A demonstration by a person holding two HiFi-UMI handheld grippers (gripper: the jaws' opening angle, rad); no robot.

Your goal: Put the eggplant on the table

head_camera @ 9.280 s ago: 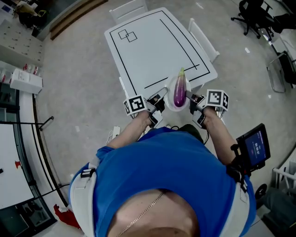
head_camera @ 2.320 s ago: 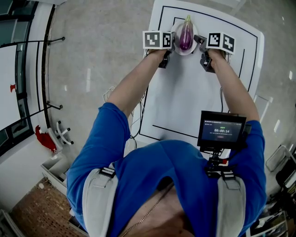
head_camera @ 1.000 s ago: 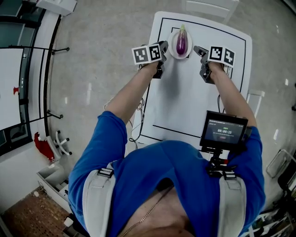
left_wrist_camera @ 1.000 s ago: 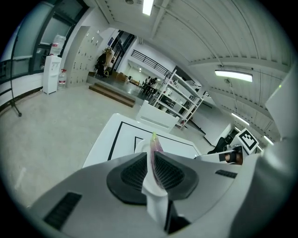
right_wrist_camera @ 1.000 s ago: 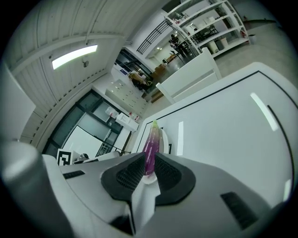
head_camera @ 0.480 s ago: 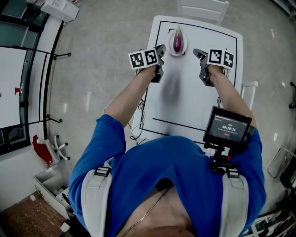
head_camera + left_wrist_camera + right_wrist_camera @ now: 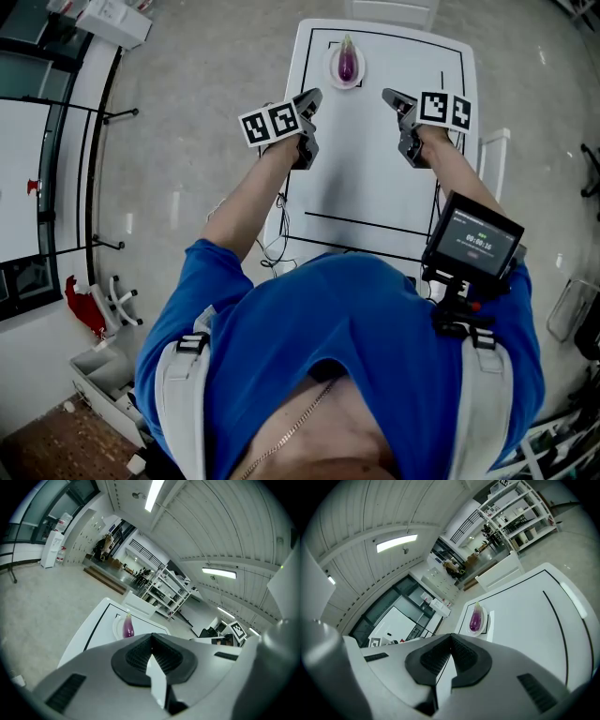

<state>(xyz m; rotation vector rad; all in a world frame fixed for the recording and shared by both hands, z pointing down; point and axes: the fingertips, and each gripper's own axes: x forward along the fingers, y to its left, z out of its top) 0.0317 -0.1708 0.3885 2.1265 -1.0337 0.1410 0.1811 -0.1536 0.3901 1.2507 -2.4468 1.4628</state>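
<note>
A purple eggplant (image 7: 346, 62) lies on a small white plate (image 7: 332, 69) at the far end of the white table (image 7: 375, 159). My left gripper (image 7: 309, 97) hovers over the table's left side, short of the plate, shut and empty. Level with it on the right, my right gripper (image 7: 387, 96) is also shut with nothing in it. The left gripper view shows the eggplant (image 7: 128, 627) on its plate (image 7: 116, 628) beyond the closed left gripper (image 7: 151, 641). In the right gripper view the eggplant (image 7: 475, 619) sits far ahead of the closed right gripper (image 7: 451, 641).
A white chair (image 7: 394, 9) stands beyond the table's far end and another chair (image 7: 492, 150) at its right side. A small screen (image 7: 473, 244) is mounted on the person's chest rig. Cables (image 7: 272, 248) lie on the floor left of the table.
The plate with the eggplant, earlier held between both grippers, now rests on the table's far end. Both grippers have let go and drawn back toward the person.
</note>
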